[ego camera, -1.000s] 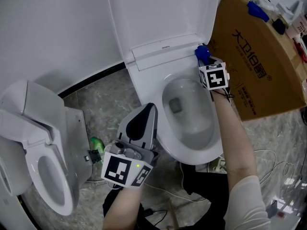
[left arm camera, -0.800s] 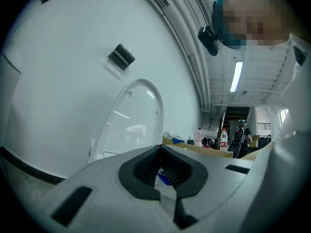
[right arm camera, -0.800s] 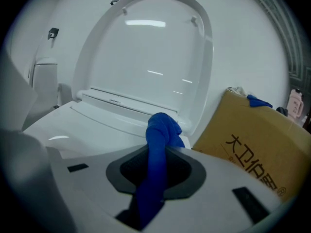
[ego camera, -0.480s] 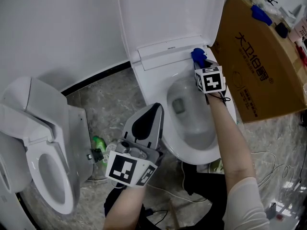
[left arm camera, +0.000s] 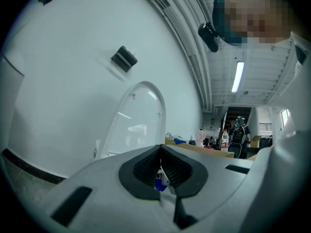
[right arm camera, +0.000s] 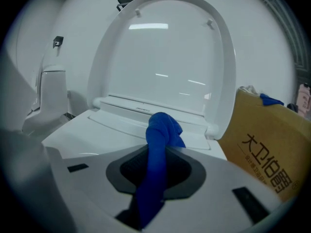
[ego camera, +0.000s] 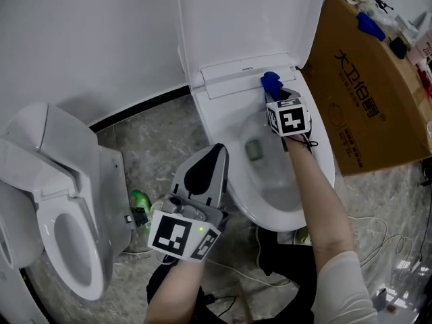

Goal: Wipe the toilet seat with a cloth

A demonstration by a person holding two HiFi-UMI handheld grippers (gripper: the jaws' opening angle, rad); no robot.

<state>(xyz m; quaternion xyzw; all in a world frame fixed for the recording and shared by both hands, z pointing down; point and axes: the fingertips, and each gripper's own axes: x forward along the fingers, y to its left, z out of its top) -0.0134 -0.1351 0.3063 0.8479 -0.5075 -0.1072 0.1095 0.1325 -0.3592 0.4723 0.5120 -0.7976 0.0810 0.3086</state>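
Cloth (right arm camera: pixel 163 125) along R tongs (right arm camera: pixel 156 152), tip fwd

White wall (ego camera: pixel 81 39), grey mottled floor (ego camera: pixel 150 137), cardboard box (ego camera: pixel 381 106) at right; probably a ceiling strip light (left arm camera: pixel 237 76).

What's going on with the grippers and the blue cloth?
Right gripper shut on blue cloth, at rear of toilet seat. Left gripper shut, empty. Nothing blocking.

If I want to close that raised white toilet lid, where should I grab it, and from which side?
Probably the thin rim of the raised white plastic toilet lid, high on its left edge, coming sideways from the left. It stands upright, flat face forward, and the brown cardboard box crowds its right edge.
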